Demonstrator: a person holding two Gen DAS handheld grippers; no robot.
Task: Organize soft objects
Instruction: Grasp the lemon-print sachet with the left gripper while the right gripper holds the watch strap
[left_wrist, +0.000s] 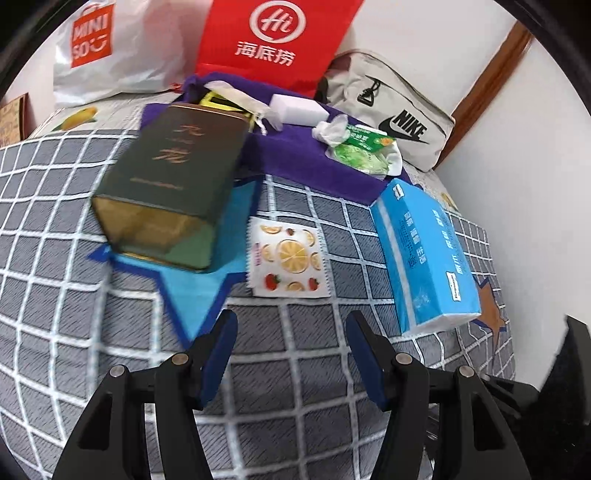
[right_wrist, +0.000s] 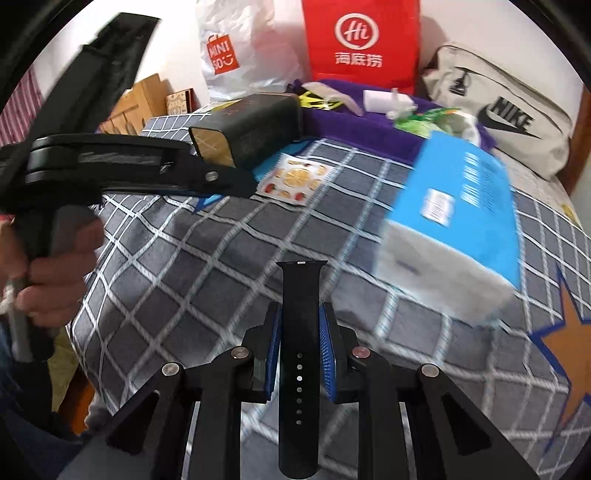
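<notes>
My right gripper (right_wrist: 300, 314) is shut on a black watch strap (right_wrist: 301, 291) that stands up between its blue pads, above the checked bedspread (right_wrist: 177, 266). My left gripper (left_wrist: 290, 325) is open with nothing between its fingers, low over the bedspread (left_wrist: 55, 229); in the right wrist view it shows at the left (right_wrist: 236, 182), held by a hand (right_wrist: 55, 280). Ahead lie a fruit-print wipe packet (left_wrist: 290, 258) (right_wrist: 293, 179), a blue tissue pack (left_wrist: 424, 254) (right_wrist: 454, 229), a green tissue pack (left_wrist: 364, 151) and a white sponge (left_wrist: 295, 109) on a purple cloth (left_wrist: 295, 155).
A dark green tin box (left_wrist: 173, 184) (right_wrist: 251, 127) lies at the left on the bed. Against the wall stand a white Miniso bag (left_wrist: 110, 48), a red bag (left_wrist: 277, 40) and a beige Nike bag (left_wrist: 395, 110). Wooden furniture (right_wrist: 136, 105) stands beyond the bed's left edge.
</notes>
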